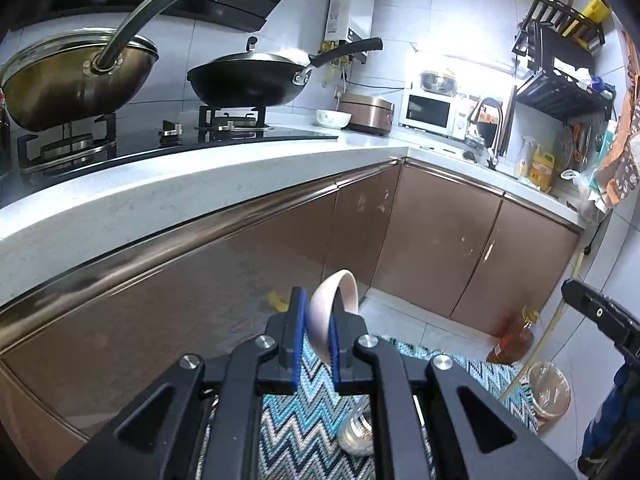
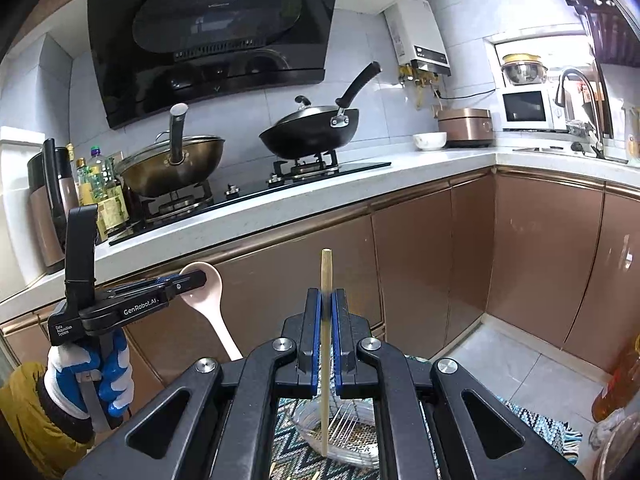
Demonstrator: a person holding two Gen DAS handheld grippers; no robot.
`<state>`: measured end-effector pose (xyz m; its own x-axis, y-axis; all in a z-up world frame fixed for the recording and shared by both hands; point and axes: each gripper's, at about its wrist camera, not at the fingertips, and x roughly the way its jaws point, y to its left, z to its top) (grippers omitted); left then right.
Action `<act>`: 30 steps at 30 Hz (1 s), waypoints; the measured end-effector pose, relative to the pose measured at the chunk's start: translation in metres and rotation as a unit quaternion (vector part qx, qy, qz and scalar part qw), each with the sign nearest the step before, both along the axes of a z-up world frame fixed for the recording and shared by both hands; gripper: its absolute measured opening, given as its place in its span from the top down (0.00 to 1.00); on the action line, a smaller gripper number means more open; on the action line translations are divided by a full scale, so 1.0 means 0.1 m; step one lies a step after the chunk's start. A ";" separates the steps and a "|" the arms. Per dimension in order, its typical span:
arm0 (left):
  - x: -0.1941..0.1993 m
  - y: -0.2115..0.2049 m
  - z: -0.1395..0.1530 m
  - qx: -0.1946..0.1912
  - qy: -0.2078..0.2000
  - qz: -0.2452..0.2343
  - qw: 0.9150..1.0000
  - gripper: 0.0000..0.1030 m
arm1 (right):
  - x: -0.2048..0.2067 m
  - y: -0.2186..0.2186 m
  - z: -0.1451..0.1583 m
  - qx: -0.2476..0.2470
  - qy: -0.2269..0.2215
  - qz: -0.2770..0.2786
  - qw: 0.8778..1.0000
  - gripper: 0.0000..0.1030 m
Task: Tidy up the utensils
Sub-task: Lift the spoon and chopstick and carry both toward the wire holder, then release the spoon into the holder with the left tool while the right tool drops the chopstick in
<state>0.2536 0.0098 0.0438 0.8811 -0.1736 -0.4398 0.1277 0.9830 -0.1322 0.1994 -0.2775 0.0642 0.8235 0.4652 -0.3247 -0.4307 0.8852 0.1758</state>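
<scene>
Left gripper (image 1: 318, 326) clamped on pink spoon (image 1: 332, 308), bowl end between blue pads; handle hangs downward in right wrist view. Spoon in air, in front of brown cabinet doors (image 1: 436, 240). Right gripper (image 2: 327, 332) clamped on wooden chopstick (image 2: 325, 276), upright, lower end over glass bowl (image 2: 304, 424) on zigzag mat (image 1: 296, 412). Gloved left hand (image 2: 94, 376) holds left tool.

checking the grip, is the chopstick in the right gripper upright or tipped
Upright. The chopstick stands near vertical between the right gripper fingers, its top end above them and its lower end over the glass bowl.
</scene>
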 end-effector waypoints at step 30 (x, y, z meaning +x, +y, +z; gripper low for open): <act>0.39 -0.96 -1.23 0.099 -0.006 0.018 0.995 0.90 | 0.51 0.24 -1.29 -0.076 0.015 -0.062 0.995 0.95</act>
